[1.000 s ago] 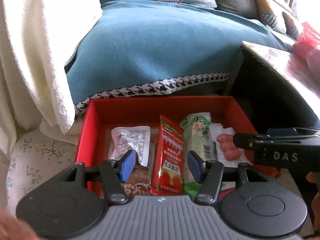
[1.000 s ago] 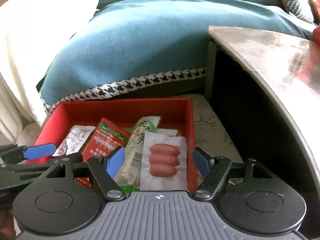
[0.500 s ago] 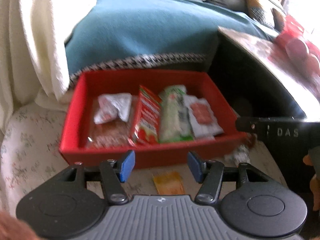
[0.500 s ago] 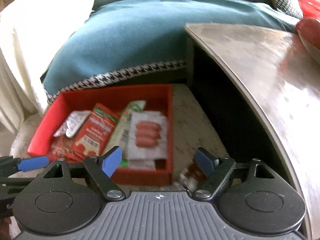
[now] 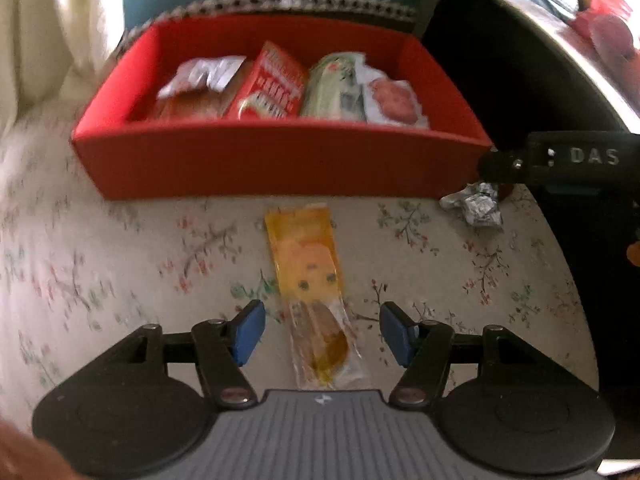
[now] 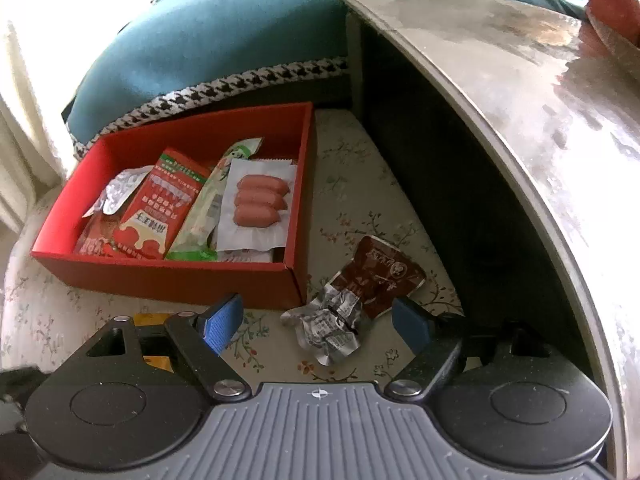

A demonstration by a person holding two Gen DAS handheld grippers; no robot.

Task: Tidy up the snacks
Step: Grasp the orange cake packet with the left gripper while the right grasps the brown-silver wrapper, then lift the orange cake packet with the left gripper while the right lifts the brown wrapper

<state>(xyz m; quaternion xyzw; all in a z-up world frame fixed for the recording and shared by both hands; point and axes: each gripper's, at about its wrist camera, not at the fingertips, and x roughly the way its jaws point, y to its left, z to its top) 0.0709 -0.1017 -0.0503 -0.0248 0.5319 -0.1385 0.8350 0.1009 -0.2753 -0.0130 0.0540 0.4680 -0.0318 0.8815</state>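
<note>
A red box (image 5: 280, 160) (image 6: 180, 280) on the floral cushion holds several snack packets, among them a sausage pack (image 6: 258, 204). In front of it lies a yellow snack packet (image 5: 308, 276). My left gripper (image 5: 322, 332) hovers over the packet's near end, its jaws opening; the pads stand apart from it. A brown and silver packet (image 6: 360, 296) (image 5: 476, 206) lies by the box's right corner. My right gripper (image 6: 318, 324) is open above its silver end, the pads clear of it.
A dark side table with a glossy top (image 6: 540, 120) stands close on the right. A teal blanket (image 6: 240, 32) with a houndstooth hem lies behind the box, and a cream throw (image 5: 60, 20) hangs at the left. Bare floral cushion (image 5: 100, 260) stretches left of the yellow packet.
Both grippers drew back from over the box and sank toward the cushion in front of it. The yellow and brown packets came into view. Both pairs of jaws stand wider apart.
</note>
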